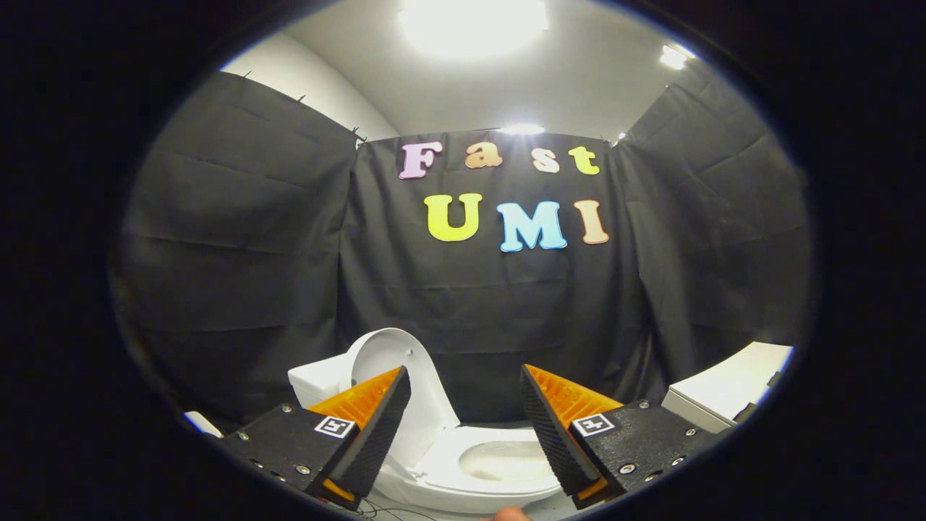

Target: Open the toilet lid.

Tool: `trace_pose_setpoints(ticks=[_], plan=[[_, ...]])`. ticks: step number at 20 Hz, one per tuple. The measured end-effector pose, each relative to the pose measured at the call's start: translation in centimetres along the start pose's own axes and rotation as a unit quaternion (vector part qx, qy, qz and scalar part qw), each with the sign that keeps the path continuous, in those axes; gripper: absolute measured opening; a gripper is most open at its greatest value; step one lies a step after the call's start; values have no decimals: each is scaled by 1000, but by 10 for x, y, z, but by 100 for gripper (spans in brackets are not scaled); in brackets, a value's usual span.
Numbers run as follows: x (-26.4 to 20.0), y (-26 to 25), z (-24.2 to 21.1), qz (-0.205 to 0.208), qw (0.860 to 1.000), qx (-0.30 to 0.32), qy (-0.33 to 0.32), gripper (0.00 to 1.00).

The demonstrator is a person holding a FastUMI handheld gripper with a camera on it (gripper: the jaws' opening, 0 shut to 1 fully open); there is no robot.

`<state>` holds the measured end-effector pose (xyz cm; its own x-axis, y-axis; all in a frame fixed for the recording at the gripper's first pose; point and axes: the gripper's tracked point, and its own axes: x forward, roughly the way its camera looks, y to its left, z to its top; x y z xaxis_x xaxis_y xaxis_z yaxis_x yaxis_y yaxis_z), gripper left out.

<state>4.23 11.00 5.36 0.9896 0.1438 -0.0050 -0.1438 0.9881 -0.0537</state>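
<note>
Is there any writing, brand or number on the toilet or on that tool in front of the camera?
Toilet, lid raised: no text to read.
Hand-held gripper, fingers open with the bowl beyond them: a square black-and-white marker on each finger, a pattern rather than words.
White unit beside it: no text to read.

toilet (499,463) bowl partly hidden by gripper (465,387) | tank (318,380) perhaps half-covered

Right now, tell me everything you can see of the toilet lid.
The toilet lid is white, glossy, plastic-looking and oval. It stands raised, leaning back toward the tank, hinged behind the seat, with the bowl uncovered. It sits just beyond the open tongs, partly behind one finger; neither finger touches it.
</note>
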Motion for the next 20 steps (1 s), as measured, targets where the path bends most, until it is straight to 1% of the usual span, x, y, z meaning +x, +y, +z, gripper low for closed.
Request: trace_pose_setpoints(ticks=[5, 11, 15, 20], plan=[[-14, -35, 11, -24, 1000, 13, -15, 93], [-33, -67, 11, -50, 998, -11, -27, 93], [-42, -84, 3, -64, 998, 4, -20, 93], [-49, -102, -10, -82, 997, 1, -8, 93]])
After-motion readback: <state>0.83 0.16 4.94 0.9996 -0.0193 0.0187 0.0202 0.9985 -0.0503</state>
